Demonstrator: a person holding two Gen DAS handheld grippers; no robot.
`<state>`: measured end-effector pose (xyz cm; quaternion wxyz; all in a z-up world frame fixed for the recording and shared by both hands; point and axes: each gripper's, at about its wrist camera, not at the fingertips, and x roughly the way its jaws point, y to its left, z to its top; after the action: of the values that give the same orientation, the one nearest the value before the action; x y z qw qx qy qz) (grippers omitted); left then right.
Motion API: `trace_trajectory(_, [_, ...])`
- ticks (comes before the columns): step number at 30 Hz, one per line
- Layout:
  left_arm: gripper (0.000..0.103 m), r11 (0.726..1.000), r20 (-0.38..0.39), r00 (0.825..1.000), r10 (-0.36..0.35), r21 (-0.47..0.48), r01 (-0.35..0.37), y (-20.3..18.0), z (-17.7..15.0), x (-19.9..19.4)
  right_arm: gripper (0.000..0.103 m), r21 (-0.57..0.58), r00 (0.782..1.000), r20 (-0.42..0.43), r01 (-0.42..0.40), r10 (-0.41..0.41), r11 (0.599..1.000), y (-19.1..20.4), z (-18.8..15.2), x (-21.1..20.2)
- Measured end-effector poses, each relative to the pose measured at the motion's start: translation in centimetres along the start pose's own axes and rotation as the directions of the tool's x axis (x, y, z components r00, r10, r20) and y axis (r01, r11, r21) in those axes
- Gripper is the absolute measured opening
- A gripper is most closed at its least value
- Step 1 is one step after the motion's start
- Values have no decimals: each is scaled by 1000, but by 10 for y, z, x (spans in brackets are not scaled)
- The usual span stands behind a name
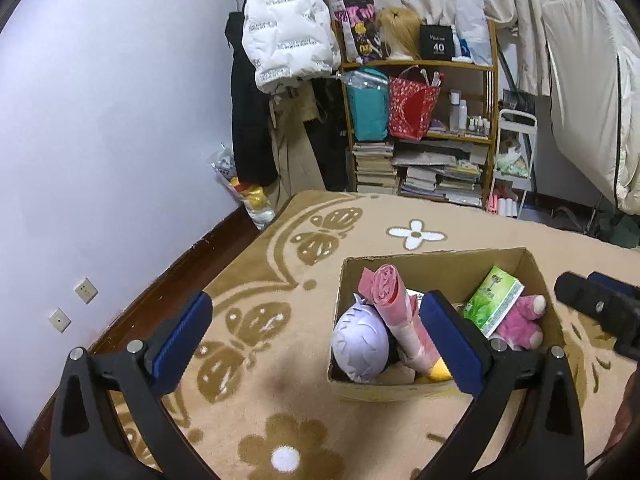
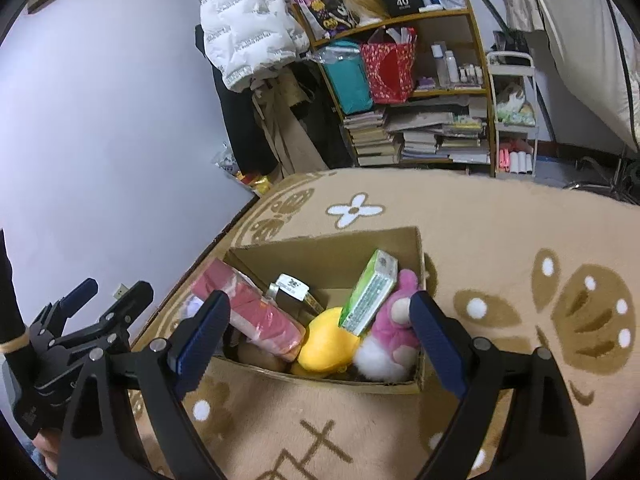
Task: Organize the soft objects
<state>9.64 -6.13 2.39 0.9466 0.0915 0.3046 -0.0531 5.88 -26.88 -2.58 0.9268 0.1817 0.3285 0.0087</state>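
While both grippers hang released above the rug (image 1: pixel 360 220), left gripper (image 1: pixel 320 340) and right gripper (image 2: pixel 320 328) hold nothing; box (image 2: pixel 328 252) contains plush toys, tissue pack (image 2: pixel 370 292).

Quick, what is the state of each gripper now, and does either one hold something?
Left gripper: open, holds nothing, above the box.
Right gripper: open, holds nothing, above the same box.

Open cardboard box (image 2: pixel 418 256) on rug, soft toys (image 2: pixel 394 320) inside
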Motion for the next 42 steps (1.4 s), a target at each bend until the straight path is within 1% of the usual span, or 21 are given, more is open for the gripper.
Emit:
trace_trajectory(8, [103, 1000, 23, 1000, -17, -18, 17, 6, -12, -36, 95, -8, 999, 31, 18, -17, 1000, 7, -3, -40])
trace_trajectory(17, [103, 1000, 47, 999, -24, -16, 25, 18, -34, -79, 95, -26, 997, 68, 29, -27, 999, 16, -19, -81])
trace_trajectory(19, [103, 1000, 59, 998, -30, -4, 30, 19, -42, -89, 95, -31, 997, 78, 31, -29, 999, 19, -25, -88])
trace_trajectory(22, [103, 999, 62, 998, -20, 26, 19, 18, -51, -99, 95, -48, 995, 92, 48, -43, 998, 24, -33, -95])
trace_trajectory(25, [103, 999, 71, 997, -33, 27, 31, 17, -54, -107, 95, -66, 993, 101, 62, -55, 996, 28, -42, -101])
trace_trajectory(27, [103, 999, 85, 996, -36, 30, 33, 16, -56, -109, 95, -77, 992, 113, 71, -62, 994, 30, -48, -104])
trace_trajectory(29, [103, 998, 83, 995, -52, 30, 49, 16, -58, -108, 95, -84, 990, 124, 81, -70, 993, 31, -54, -104])
trace_trajectory(31, [103, 997, 52, 996, -77, 27, 76, 15, -60, -103, 95, -86, 987, 139, 90, -78, 992, 31, -60, -103])
trace_trajectory(32, [103, 996, 34, 996, -82, 26, 81, 15, -62, -100, 95, -82, 986, 144, 95, -82, 992, 31, -64, -102])
trace_trajectory(34, [103, 997, 26, 997, -77, 22, 76, 16, -63, -97, 95, -74, 985, 145, 101, -89, 992, 28, -70, -99])
trace_trajectory(36, [103, 997, 22, 997, -75, 9, 75, 17, -65, -94, 95, -73, 986, 136, 111, -101, 991, 26, -76, -94])
trace_trajectory(42, [103, 996, -4, 997, -83, -33, 83, 23, -68, -80, 95, -66, 991, 90, 107, -100, 992, 22, -88, -74])
